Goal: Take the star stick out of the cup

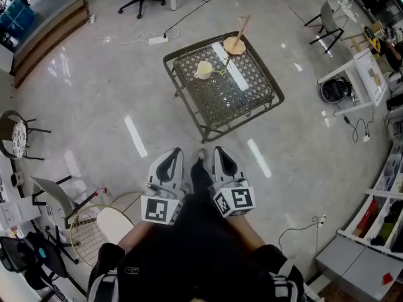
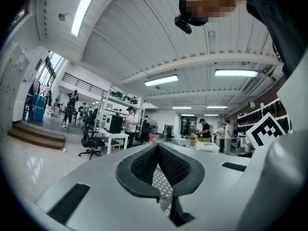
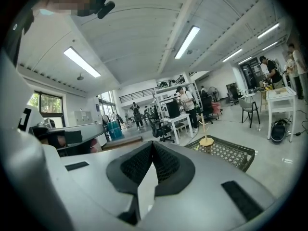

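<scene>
A cream cup (image 1: pixel 204 70) stands on a low lattice-top table (image 1: pixel 252 99) some way ahead of me. A thin stick with a yellowish-green end (image 1: pixel 220 70) leans out of it to the right. Both grippers are held close to my body, well short of the table. My left gripper (image 1: pixel 170 156) is shut with nothing in it; its pads (image 2: pixel 144 165) meet at the tip. My right gripper (image 1: pixel 221 153) is shut and empty too, its pads (image 3: pixel 166 162) touching. The right gripper view catches the table (image 3: pixel 231 150); the cup is hidden there.
A wooden stand with an upright rod (image 1: pixel 235 43) (image 3: pixel 206 140) and a long white strip (image 1: pixel 232 68) also sit on the table. A power strip and cable (image 1: pixel 156 39) lie on the floor beyond. Chairs (image 1: pixel 19 134) stand left, a white desk (image 1: pixel 356 74) right.
</scene>
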Demonstrator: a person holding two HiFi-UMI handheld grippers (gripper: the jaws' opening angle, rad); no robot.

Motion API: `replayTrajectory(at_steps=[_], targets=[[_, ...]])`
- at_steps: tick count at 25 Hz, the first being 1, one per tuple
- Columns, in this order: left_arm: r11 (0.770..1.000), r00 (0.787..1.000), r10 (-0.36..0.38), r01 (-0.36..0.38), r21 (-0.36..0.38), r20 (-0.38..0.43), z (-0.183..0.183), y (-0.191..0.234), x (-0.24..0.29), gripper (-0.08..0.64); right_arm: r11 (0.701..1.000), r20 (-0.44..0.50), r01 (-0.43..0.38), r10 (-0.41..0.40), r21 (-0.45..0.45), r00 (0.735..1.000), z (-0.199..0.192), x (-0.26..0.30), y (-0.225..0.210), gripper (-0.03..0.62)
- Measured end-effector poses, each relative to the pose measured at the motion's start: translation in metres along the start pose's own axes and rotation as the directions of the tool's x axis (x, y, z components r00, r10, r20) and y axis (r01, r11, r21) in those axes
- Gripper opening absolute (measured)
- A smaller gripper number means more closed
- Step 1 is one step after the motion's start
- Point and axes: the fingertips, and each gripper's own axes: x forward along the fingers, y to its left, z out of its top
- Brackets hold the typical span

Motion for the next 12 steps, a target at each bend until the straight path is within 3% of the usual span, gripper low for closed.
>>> replayTrajectory(at_steps=[6, 12], targets=[[0.999, 0.999, 0.036, -0.037, 0.027, 0.022, 0.028, 0.020, 0.085, 0.015, 1.000, -0.011, -0.015, 0.015, 0.001, 1.000, 0.035, 0.067, -0.052, 0.009], [0.998, 0.999, 0.044, -0.045, 0.037, 0.021, 0.030, 0.016, 0.150, 0.015, 1.000, -0.024, -0.026, 0.026, -0.001, 0.999, 0.047, 0.114, -0.104, 0.009]])
